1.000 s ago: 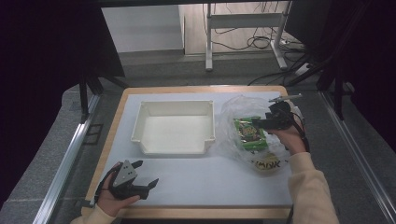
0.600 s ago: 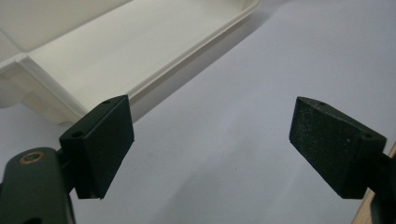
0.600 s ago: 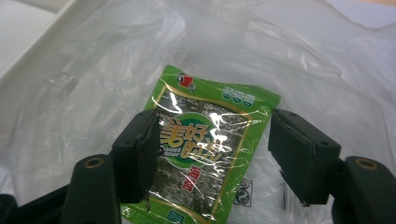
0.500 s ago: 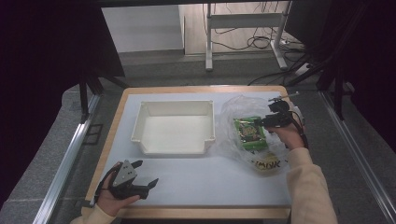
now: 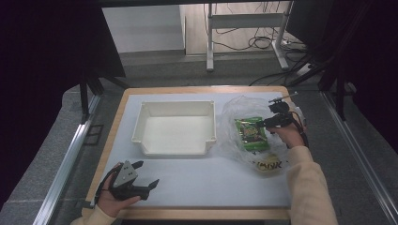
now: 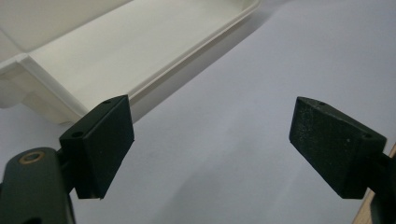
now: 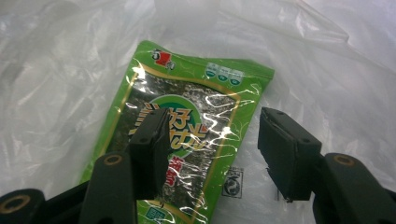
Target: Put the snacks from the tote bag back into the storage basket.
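A white mat (image 5: 197, 183) on a wood-edged table (image 5: 187, 214) is set over grey floor, with cables (image 5: 244, 44) trailing beyond. The green snack packet (image 5: 252, 133) is seen inside a clear plastic bag (image 5: 234, 110) right of the white tray (image 5: 174, 127) — the right gripper (image 5: 265, 123) is lowered over it, jaws just narrowing yet not gripping. The left gripper (image 5: 146, 174) is rested near the front edge, jaws wide apart.

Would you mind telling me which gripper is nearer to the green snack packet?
The right gripper. Its open fingers sit directly over the green snack packet inside the clear plastic bag. The left gripper rests far away, near the table's front left corner.
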